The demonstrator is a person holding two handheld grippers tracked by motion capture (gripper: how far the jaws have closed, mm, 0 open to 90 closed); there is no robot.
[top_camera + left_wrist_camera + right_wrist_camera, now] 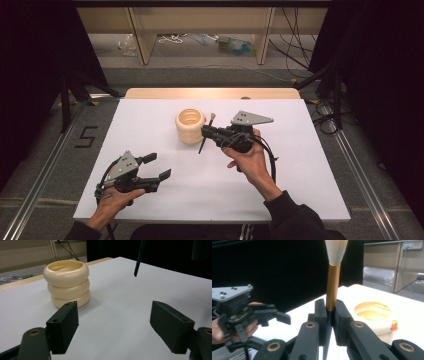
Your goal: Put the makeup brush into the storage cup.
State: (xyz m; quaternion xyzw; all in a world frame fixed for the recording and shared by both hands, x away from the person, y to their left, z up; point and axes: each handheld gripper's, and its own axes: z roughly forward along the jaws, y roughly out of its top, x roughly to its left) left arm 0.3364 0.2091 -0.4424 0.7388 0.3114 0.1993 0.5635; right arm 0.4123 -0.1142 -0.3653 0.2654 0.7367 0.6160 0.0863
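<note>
A brush (206, 135) with a dark handle, a gold ferrule (333, 285) and pale bristles stands nearly upright just right of a cream holder (190, 125) made of three stacked rings. My right gripper (206, 132) is shut on the brush's handle, with the bristles up in the right gripper view, jaws (330, 312) closed around it. The handle's dark lower end (138, 258) hangs above the table. My left gripper (158, 166) rests low at the front left, open and holding nothing, its pads (63, 327) wide apart and facing the holder (67, 282).
The white table top (300, 170) spreads around both hands, with a wooden strip (210, 93) along its far edge. Metal rails run on the floor at both sides, and cables lie at the right (325, 120). Black curtains hang on each side.
</note>
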